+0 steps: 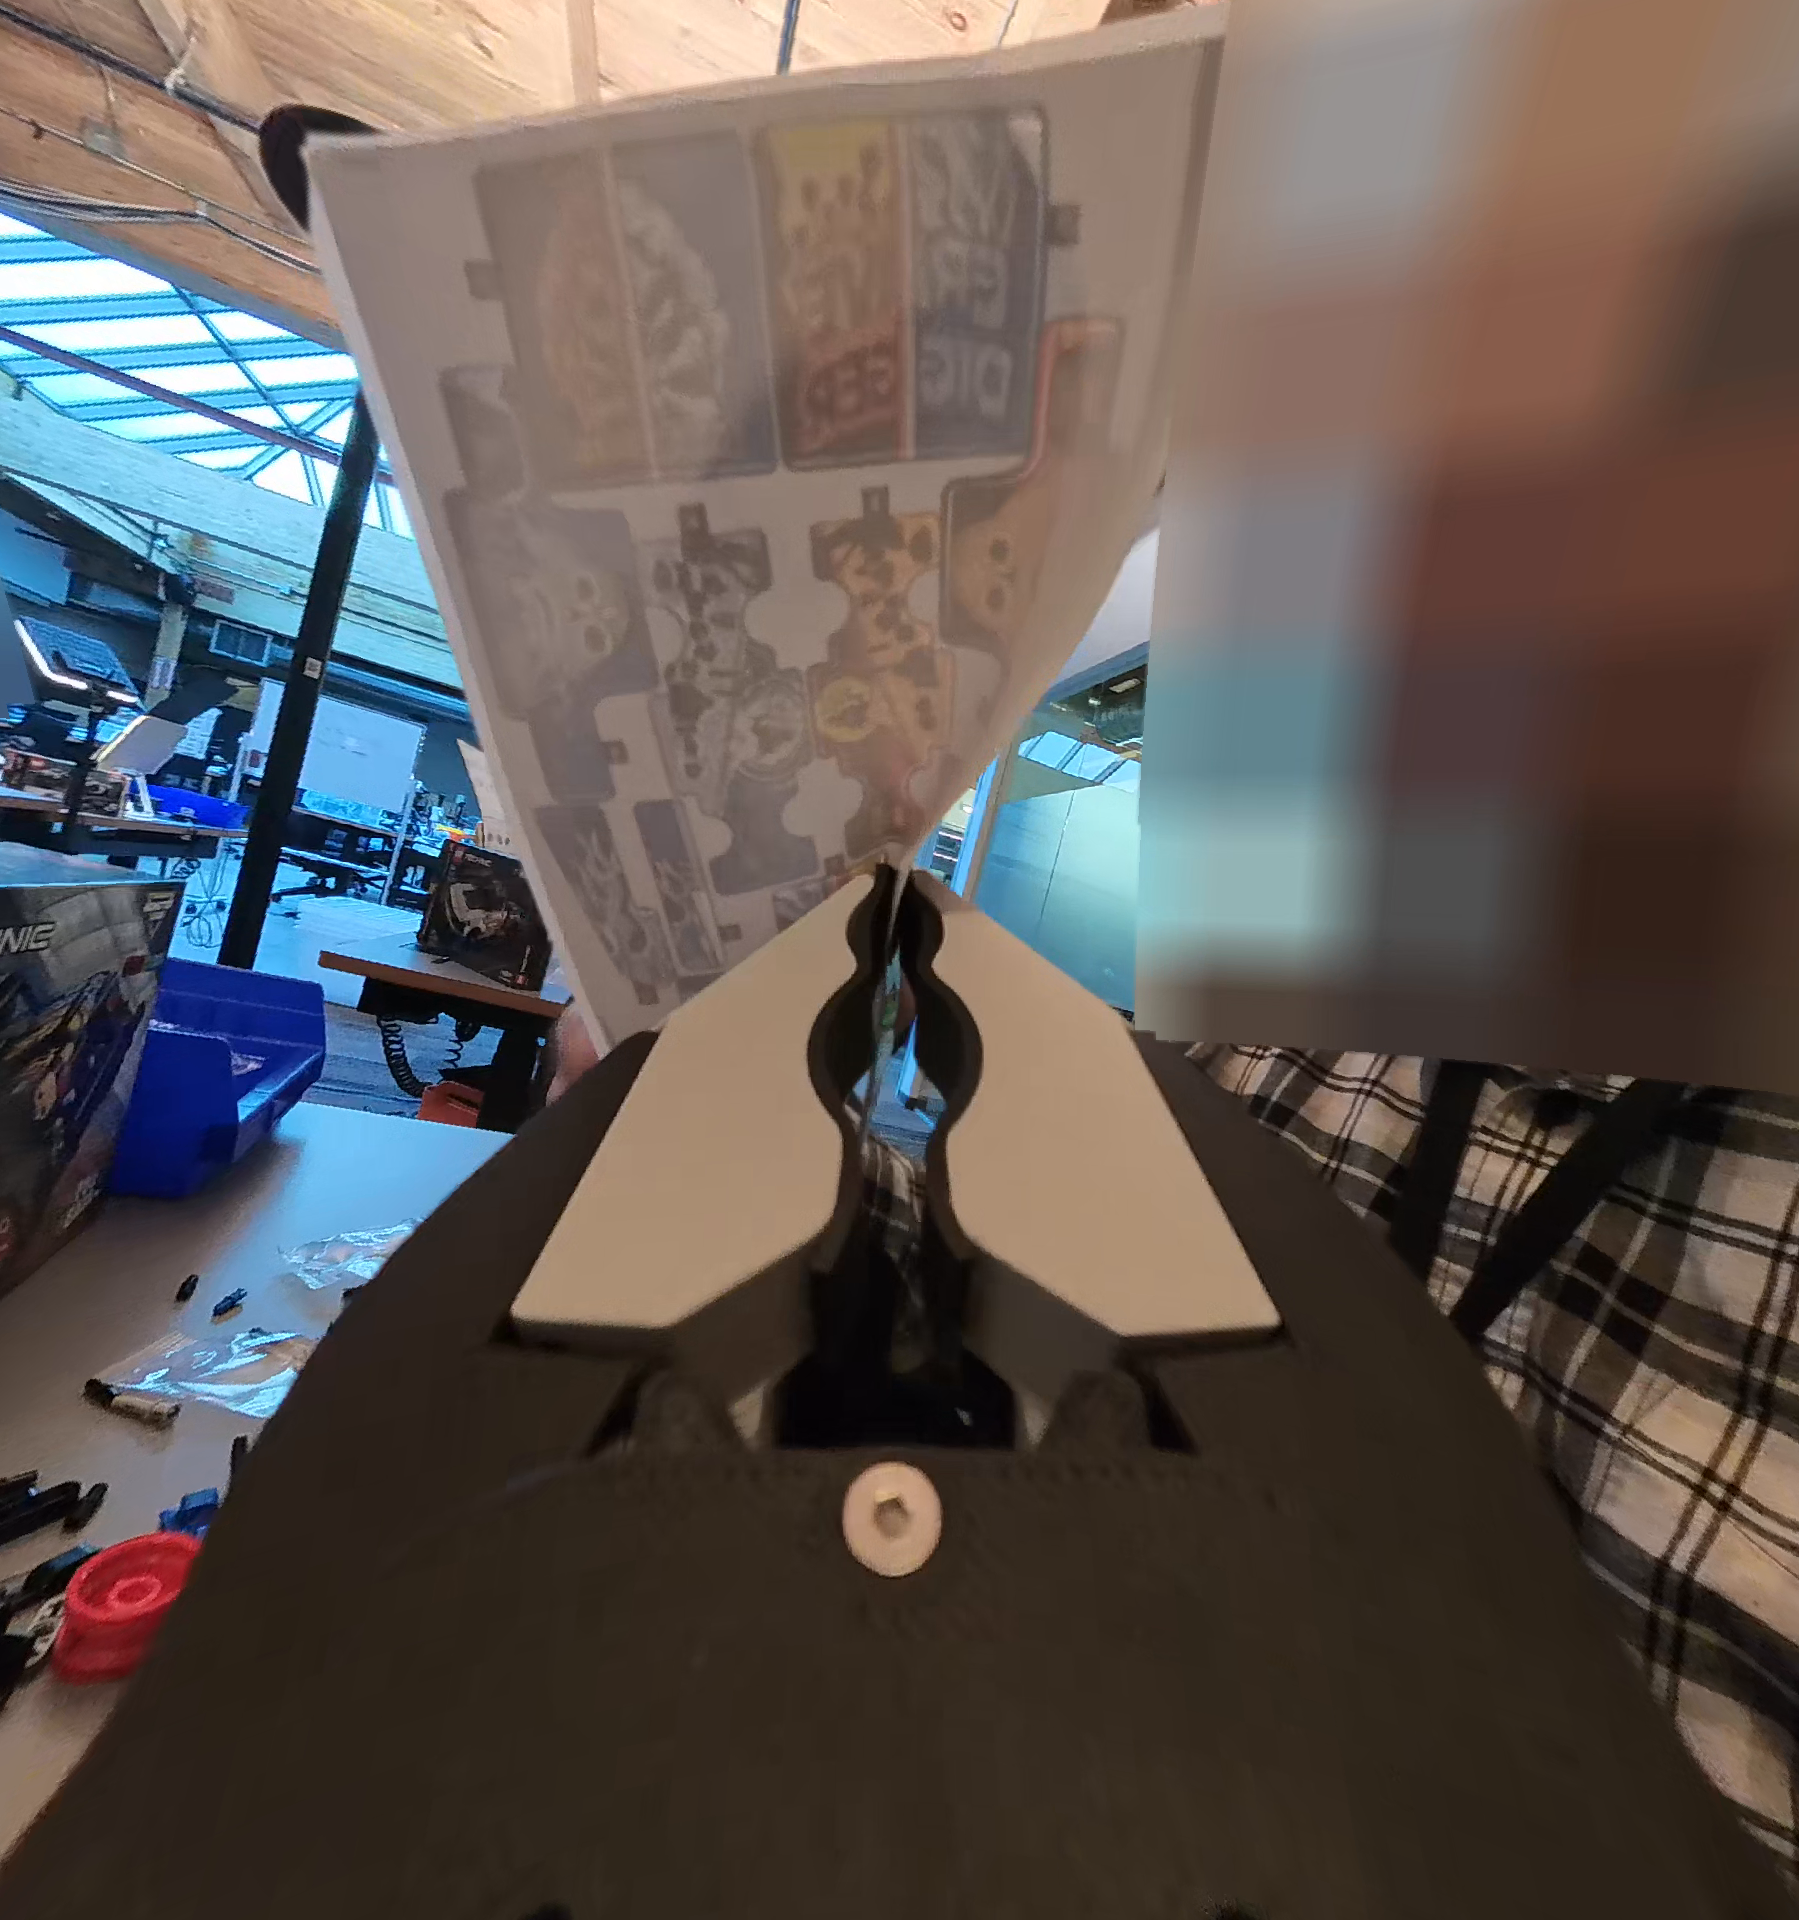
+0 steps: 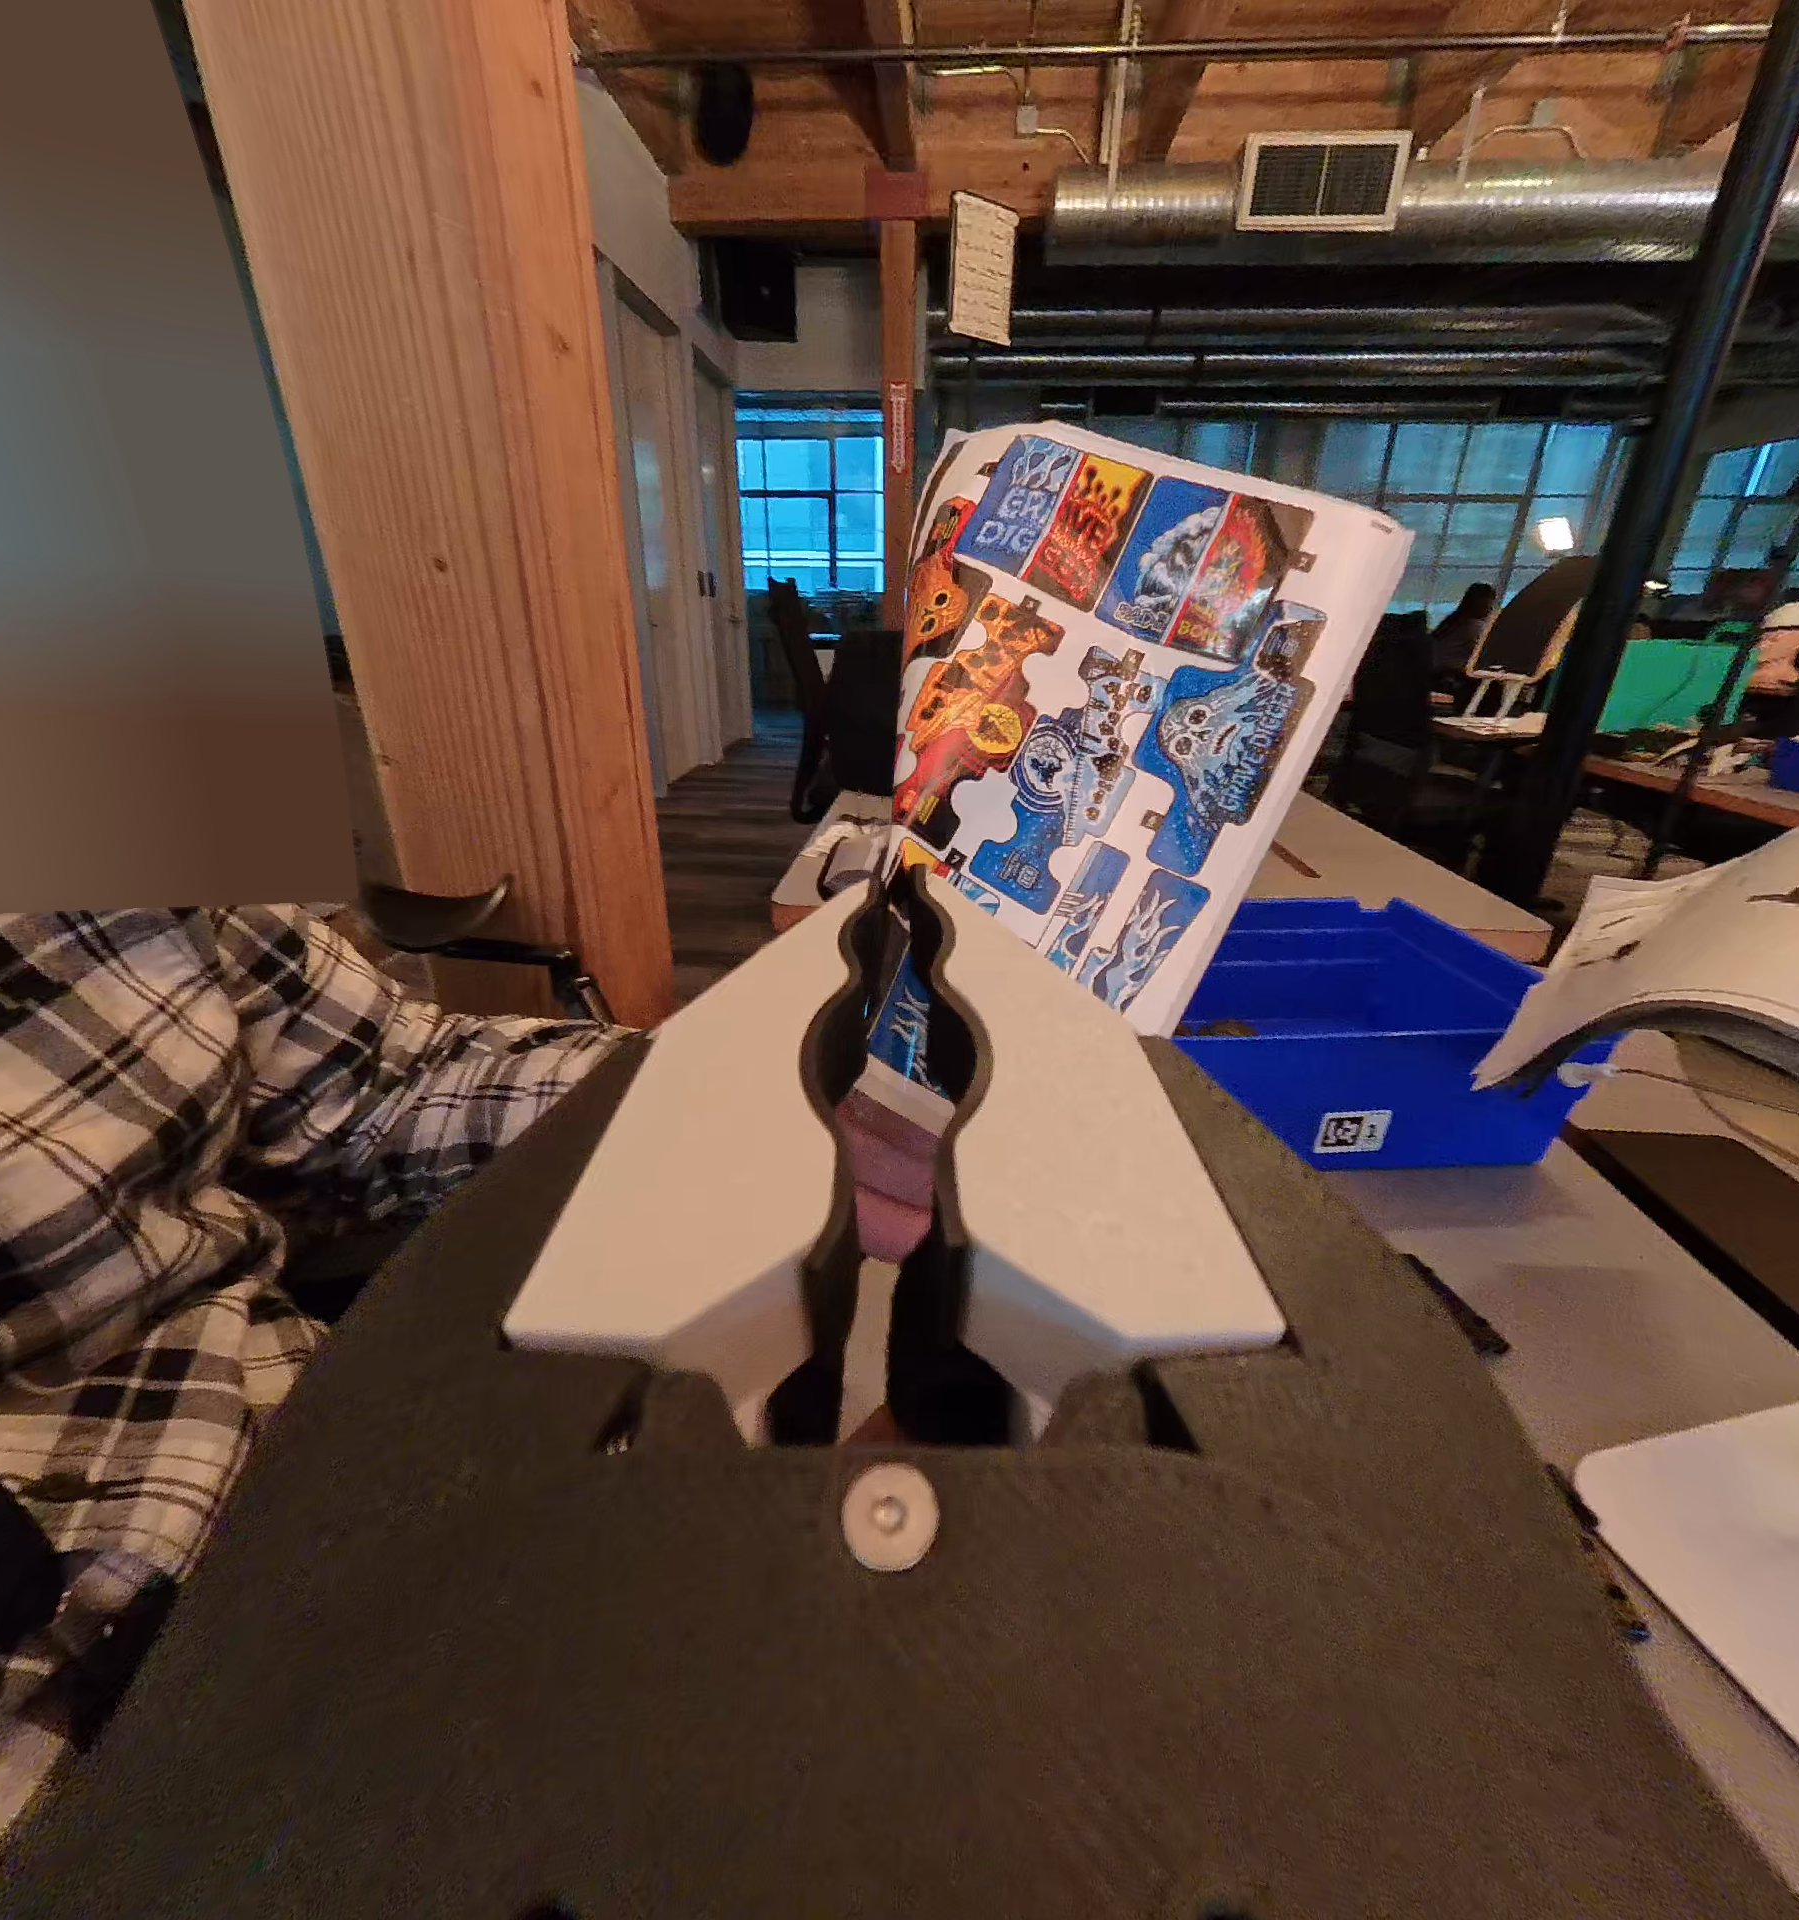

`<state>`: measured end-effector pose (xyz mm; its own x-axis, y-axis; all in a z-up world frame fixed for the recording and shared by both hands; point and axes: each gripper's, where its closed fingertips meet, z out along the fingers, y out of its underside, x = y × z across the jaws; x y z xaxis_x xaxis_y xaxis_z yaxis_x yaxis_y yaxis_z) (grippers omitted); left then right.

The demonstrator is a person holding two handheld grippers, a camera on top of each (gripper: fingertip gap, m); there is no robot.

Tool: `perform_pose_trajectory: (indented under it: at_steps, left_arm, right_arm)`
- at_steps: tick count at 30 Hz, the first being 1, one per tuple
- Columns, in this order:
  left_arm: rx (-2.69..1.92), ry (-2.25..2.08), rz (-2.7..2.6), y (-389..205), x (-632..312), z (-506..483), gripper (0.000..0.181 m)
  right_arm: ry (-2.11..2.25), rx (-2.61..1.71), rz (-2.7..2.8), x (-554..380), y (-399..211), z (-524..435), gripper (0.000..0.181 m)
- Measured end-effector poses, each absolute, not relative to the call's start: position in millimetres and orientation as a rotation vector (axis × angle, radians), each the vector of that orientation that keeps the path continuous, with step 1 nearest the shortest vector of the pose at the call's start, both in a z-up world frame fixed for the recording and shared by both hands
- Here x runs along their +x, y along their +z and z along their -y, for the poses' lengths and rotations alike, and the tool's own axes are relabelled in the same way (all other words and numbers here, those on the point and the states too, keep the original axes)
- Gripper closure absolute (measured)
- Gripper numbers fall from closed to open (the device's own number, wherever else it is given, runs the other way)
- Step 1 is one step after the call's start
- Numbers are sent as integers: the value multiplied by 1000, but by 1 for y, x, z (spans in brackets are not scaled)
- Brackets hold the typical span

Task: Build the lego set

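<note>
Left wrist view: my left gripper (image 1: 890,883) was closed on the lower edge of the sticker sheet (image 1: 770,468), which stood upright above the jaws with its unprinted back toward the camera, the designs showing through faintly. Lower left, the table (image 1: 355,1164) bore the set's box (image 1: 33,1049), a blue bin (image 1: 220,1070), clear bags (image 1: 209,1361), loose black parts (image 1: 12,1507) and a red wheel hub (image 1: 126,1600). Beyond lay an open workshop with skylights and timber beams.

Right wrist view: my right gripper (image 2: 900,894) was likewise closed on the same sheet (image 2: 1134,707), its tips pinching a lower corner; the printed face, in blue, orange and red, was turned toward this camera. To the right stood another blue bin (image 2: 1394,1049) and an open booklet (image 2: 1705,966) on the table (image 2: 1549,1299). A wooden post (image 2: 438,468) and ductwork framed the room.

I judged the step to be sticker handling, with the sheet held between both grippers and assembly barely begun. The next move would call for one gripper to steady the sheet while the other lifted a single sticker's edge without creasing it.
</note>
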<state>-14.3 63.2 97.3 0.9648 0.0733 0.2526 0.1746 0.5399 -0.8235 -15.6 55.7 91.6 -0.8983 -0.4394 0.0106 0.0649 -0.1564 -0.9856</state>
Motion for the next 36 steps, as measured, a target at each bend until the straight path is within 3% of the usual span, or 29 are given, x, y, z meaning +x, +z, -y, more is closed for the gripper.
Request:
perform_pose_trajectory:
  at_steps: [36]
  left_arm:
    - [-1203,58,170,84,5,-71,181]
  right_arm:
    - [-1924,-435,-1564,4,82,-65,181]
